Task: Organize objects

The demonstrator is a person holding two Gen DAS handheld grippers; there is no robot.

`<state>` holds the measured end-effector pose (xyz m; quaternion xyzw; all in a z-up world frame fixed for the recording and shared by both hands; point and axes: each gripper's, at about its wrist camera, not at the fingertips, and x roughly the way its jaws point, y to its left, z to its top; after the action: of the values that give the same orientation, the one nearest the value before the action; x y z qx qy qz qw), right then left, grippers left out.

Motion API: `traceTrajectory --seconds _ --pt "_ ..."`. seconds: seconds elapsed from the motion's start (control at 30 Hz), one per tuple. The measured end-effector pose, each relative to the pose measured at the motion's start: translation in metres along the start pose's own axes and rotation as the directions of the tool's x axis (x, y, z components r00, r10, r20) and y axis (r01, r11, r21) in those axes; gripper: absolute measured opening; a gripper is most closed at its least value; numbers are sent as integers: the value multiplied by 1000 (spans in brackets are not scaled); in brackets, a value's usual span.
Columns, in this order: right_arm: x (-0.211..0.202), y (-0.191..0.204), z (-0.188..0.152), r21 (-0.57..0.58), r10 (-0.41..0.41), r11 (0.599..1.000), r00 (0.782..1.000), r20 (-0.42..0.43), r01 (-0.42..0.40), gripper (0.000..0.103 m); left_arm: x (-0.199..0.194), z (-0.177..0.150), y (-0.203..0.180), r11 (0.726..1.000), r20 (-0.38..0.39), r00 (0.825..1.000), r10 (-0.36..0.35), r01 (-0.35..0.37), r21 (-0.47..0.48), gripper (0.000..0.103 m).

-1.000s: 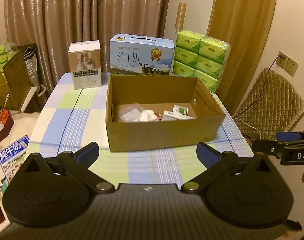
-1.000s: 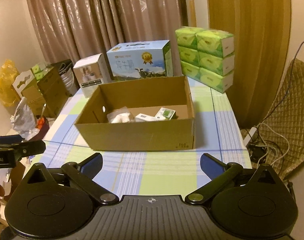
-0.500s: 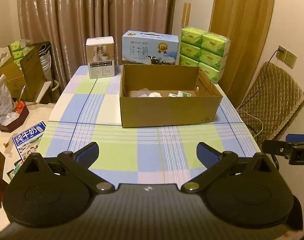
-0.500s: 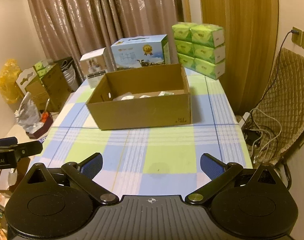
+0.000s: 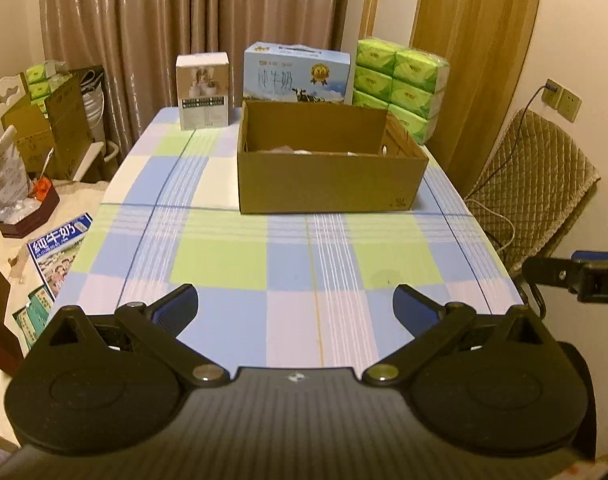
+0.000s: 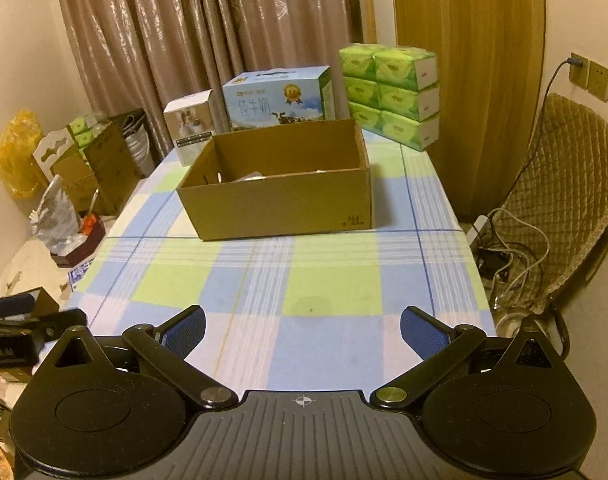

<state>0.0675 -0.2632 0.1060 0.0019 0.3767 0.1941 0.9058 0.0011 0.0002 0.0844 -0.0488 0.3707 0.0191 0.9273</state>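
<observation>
An open brown cardboard box stands on the far half of the checked table; it also shows in the right wrist view. Only slivers of small white items show over its rim. My left gripper is open and empty above the table's near edge, well short of the box. My right gripper is open and empty, also at the near edge. The other gripper shows at the right edge of the left view and the left edge of the right view.
Behind the box stand a white carton, a blue milk carton and stacked green tissue packs. A quilted chair with cables is on the right. Boxes, bags and a leaflet clutter the left.
Both grippers have pulled back from the box toward the near table edge. The box now looks smaller and farther, and its contents are mostly hidden by its front wall.
</observation>
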Motion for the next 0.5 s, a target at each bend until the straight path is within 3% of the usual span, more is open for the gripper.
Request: traceTrajectory --seconds 0.5 --pt "0 7 -7 -32 -6 999 1000 4 6 101 -2 3 -10 1000 13 1000 5 -5 19 102"
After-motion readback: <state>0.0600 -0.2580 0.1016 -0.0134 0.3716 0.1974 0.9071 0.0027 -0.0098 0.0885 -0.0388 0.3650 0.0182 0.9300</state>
